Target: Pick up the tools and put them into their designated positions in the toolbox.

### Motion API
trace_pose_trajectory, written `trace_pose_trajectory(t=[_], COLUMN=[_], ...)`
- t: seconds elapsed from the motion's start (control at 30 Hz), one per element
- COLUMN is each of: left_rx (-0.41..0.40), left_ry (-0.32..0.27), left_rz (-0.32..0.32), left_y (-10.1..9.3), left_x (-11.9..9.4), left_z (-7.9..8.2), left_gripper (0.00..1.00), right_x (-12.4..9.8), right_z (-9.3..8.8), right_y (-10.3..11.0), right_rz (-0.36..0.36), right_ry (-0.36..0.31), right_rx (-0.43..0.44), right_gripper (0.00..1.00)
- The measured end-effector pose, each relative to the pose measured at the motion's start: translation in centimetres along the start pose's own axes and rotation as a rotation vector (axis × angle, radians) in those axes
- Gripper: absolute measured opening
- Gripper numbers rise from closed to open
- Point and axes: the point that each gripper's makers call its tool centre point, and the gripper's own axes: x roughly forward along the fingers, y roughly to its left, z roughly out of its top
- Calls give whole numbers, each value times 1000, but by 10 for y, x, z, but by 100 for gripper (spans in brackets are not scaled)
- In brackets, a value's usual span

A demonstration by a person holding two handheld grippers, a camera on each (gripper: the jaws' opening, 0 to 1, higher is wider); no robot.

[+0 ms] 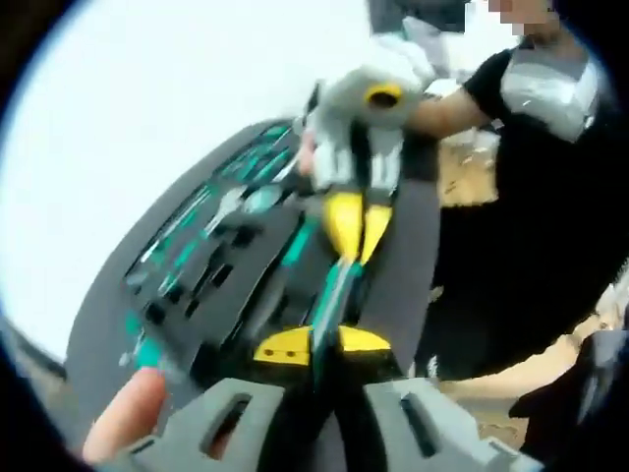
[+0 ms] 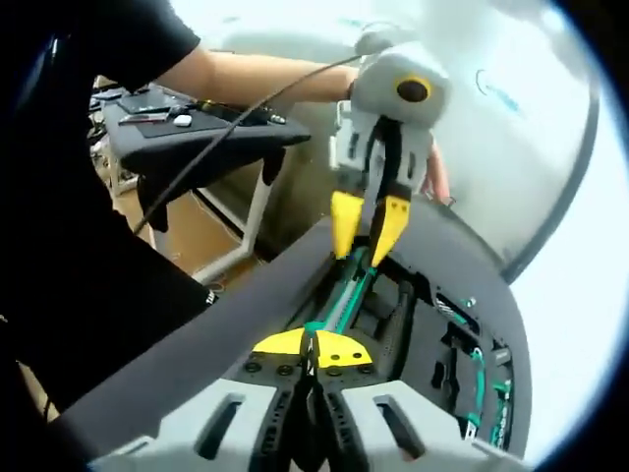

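A long teal-and-black tool (image 1: 330, 290) hangs over the open toolbox (image 1: 197, 265), held at both ends. My left gripper (image 1: 324, 342) is shut on its near end, yellow tips on either side of the shaft. My right gripper (image 1: 359, 228) comes in from the top of the left gripper view and pinches the far end. In the right gripper view my right gripper (image 2: 314, 344) is shut on the tool (image 2: 346, 290), and my left gripper (image 2: 367, 224) grips it from above. The toolbox's black foam insert (image 2: 442, 344) has cut-out slots, and several teal-handled tools (image 1: 246, 187) lie in them.
The toolbox lies on a white tabletop (image 1: 147, 98). A person in a black shirt (image 1: 531, 216) stands right behind it. A thumb (image 1: 123, 428) shows beside my left gripper. A black side table (image 2: 197, 133) with small items stands further back, over a brown floor.
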Motion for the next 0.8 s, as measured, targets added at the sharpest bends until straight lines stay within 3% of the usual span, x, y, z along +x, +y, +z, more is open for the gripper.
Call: trace_pose_trajectory(t=[0.07, 0.13, 0.17, 0.27, 0.37, 0.6, 0.8], left_rx=[-101, -43, -7, -63, -7, 10, -29], left_ry=[12, 58, 32, 57, 69, 120, 193], left_rz=[18, 29, 49, 54, 64, 61, 13], left_y=[2, -5, -2, -2, -1, 0, 0], left_x=[1, 13, 13, 15, 15, 19, 20], left_z=[-10, -18, -12, -13, -14, -17, -20], left_gripper=[0, 0, 0, 0, 0, 0, 0], right_x=[1, 1, 1, 2, 2, 4, 1], right_z=[0, 0, 0, -1, -1, -2, -3], right_y=[0, -1, -2, -2, -1, -2, -2], right_rz=[-11, -19, -22, -17, -15, -17, -3], right_ry=[23, 27, 29, 21, 17, 21, -3], right_rx=[-20, -28, -20, 12, 34, 66, 262], right_gripper=[0, 0, 0, 0, 0, 0, 0])
